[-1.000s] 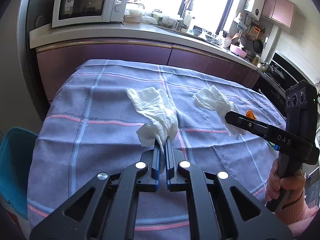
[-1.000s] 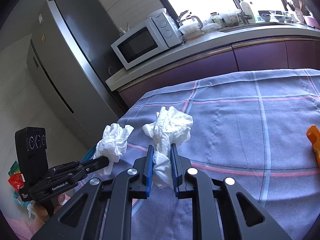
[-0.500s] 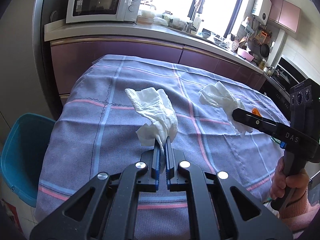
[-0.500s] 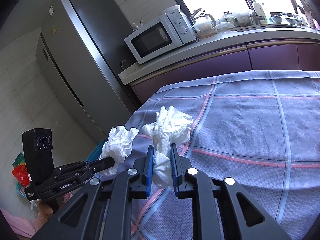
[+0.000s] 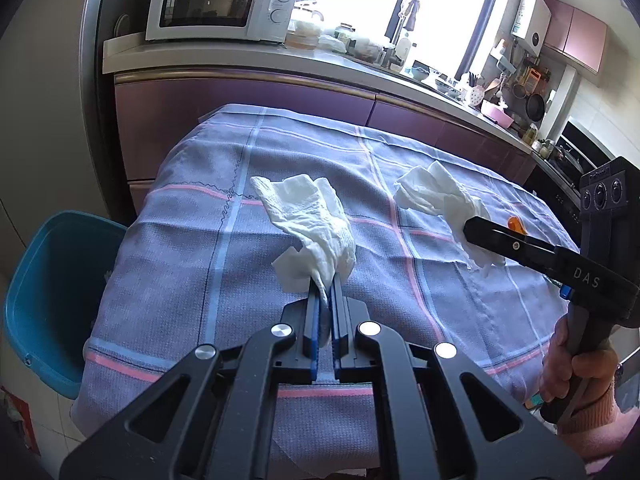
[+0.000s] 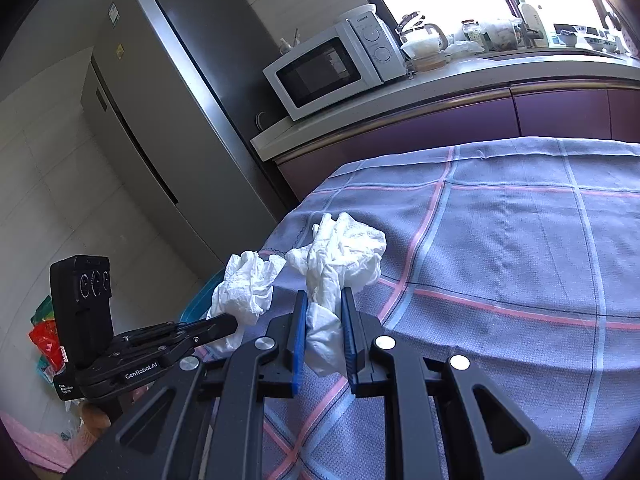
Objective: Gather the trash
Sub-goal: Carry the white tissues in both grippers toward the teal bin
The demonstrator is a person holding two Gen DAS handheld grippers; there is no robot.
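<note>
Clamping tissues, both grippers (image 5: pixel 325 288) (image 6: pixel 323 300); only L view shows orange scrap (image 5: pixel 515 224)

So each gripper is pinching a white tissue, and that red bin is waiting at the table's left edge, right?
Not quite: the bin is blue, not red, as the left wrist view shows. The rest holds: the left gripper and right gripper each pinch a white tissue.

"DAS" stands on the right gripper (image 5: pixel 468 231) body; "GenRobot.AI" on the left gripper (image 6: pixel 230 322) arm; the microwave (image 5: pixel 222 2) brand looks like "Galanz", too small to confirm.
</note>
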